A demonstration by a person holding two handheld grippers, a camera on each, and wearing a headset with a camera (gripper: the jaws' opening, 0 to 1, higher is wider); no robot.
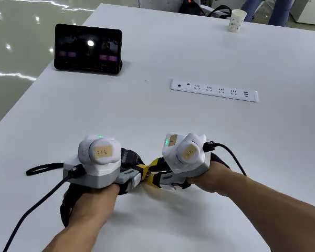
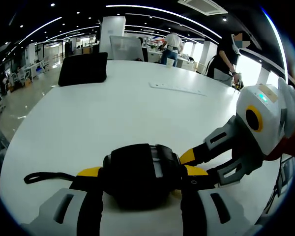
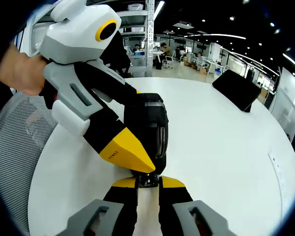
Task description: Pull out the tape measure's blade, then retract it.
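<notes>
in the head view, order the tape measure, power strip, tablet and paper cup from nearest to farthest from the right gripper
From the right gripper:
1. tape measure, at its jaws, just to the left.
2. power strip, mid-table, ahead and slightly right.
3. tablet, propped up far back on the left.
4. paper cup, by the table's far edge, on the right.

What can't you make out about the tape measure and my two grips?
- Blade: in the head view the left gripper and right gripper cover the tape measure, so its drawn length is hidden.
- Right gripper view: the piece between the right gripper's shut tips is too small to name.
- Left gripper view: the tape measure's case hides its far side.
- Head view: the strap runs under the left gripper.
</notes>
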